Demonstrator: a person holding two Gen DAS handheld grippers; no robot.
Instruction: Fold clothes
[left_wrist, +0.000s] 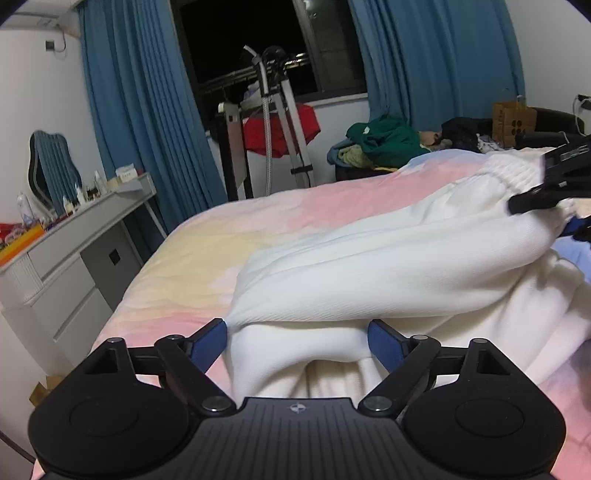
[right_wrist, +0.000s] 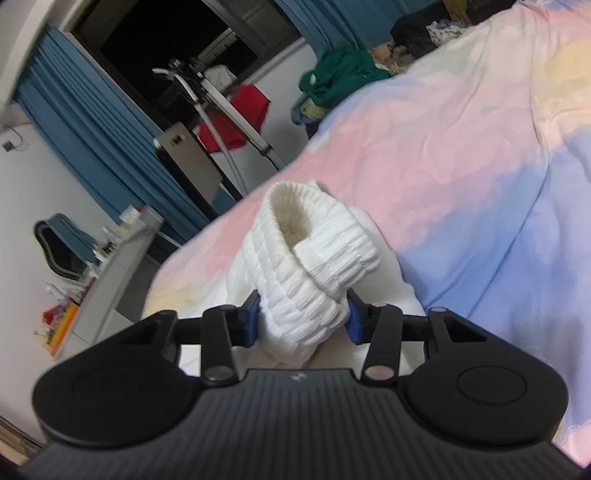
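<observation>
A thick white garment (left_wrist: 369, 258) lies bunched on the pastel bedcover (left_wrist: 295, 210). My left gripper (left_wrist: 297, 343) stands open at its near end, and a fold of the fabric bulges between the two blue pads (left_wrist: 212, 343), which sit at its sides. In the right wrist view my right gripper (right_wrist: 303, 317) is shut on the garment's ribbed band (right_wrist: 314, 243), whose looped end stands up past the fingertips. The same gripper shows at the right edge of the left wrist view (left_wrist: 543, 192), pinching the ribbed edge and lifting it.
A grey dresser (left_wrist: 74, 251) with small items stands left of the bed. Beyond the bed's far edge are a metal stand (left_wrist: 280, 122) with a red cloth and a pile of green and dark clothes (left_wrist: 384, 144). A cardboard bag (left_wrist: 513, 120) sits far right.
</observation>
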